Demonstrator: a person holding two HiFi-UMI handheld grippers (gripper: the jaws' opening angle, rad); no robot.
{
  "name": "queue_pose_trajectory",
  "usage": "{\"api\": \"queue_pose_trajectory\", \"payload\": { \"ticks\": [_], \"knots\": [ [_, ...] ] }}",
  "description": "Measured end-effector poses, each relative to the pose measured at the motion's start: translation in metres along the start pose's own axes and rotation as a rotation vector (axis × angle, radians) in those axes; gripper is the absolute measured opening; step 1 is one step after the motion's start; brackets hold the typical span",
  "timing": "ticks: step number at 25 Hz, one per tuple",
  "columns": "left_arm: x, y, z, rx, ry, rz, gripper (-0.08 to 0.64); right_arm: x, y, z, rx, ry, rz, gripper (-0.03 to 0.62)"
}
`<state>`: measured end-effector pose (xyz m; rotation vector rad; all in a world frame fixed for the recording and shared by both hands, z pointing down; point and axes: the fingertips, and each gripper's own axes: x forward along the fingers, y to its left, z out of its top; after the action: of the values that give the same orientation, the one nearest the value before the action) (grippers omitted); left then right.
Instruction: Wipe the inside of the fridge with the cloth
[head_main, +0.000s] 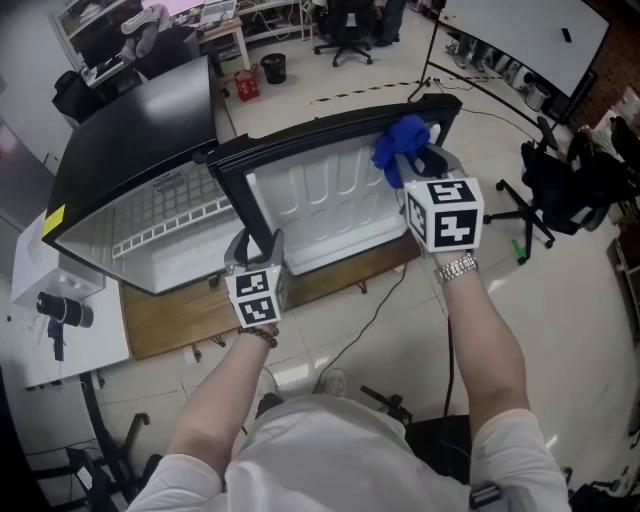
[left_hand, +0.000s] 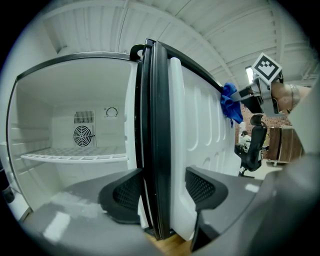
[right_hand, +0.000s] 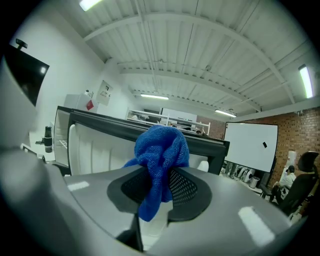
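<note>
The small fridge (head_main: 140, 200) stands on a wooden platform with its door (head_main: 320, 200) swung open, white liner facing me. My left gripper (head_main: 255, 247) is shut on the door's near edge; in the left gripper view the door edge (left_hand: 160, 125) sits between the two pads (left_hand: 125, 192). My right gripper (head_main: 415, 165) is shut on a blue cloth (head_main: 398, 145) at the door's upper far edge. The right gripper view has the cloth (right_hand: 162, 150) bunched between the jaws, with the door (right_hand: 100, 145) just behind. The cloth (left_hand: 231, 102) lies against the liner. A white wire shelf (left_hand: 75, 156) crosses the fridge cavity.
The wooden platform (head_main: 190, 315) carries the fridge. A white table (head_main: 50, 330) with a black camera stands at left. Office chairs (head_main: 560, 180) are at right, a whiteboard (head_main: 530, 40) beyond. A cable runs across the floor under the door.
</note>
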<state>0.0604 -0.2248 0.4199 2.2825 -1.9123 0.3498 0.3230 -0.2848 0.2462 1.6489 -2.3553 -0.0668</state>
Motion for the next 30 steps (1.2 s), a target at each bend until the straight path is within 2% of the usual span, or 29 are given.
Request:
{"api": "queue_pose_trajectory", "payload": {
  "ticks": [10,17,21,27,30],
  "knots": [
    [0.000,0.000,0.000,-0.005,0.003,0.009,0.276,-0.006,-0.048,-0.009,0.025,0.024,-0.076,0.095],
    [0.000,-0.001,0.000,-0.013,0.001,0.012,0.275,-0.014,-0.046,-0.007,0.041,0.007,-0.069,0.095],
    [0.001,-0.004,0.001,-0.016,0.005,0.009,0.275,-0.027,0.004,0.005,0.021,-0.042,0.030,0.095],
    [0.000,-0.005,0.001,-0.015,0.008,0.013,0.273,-0.040,0.136,0.018,-0.004,-0.096,0.295,0.095],
    [-0.001,-0.005,0.000,-0.016,0.005,0.008,0.267,-0.038,0.189,0.017,-0.011,-0.094,0.390,0.095]
  ]
}}
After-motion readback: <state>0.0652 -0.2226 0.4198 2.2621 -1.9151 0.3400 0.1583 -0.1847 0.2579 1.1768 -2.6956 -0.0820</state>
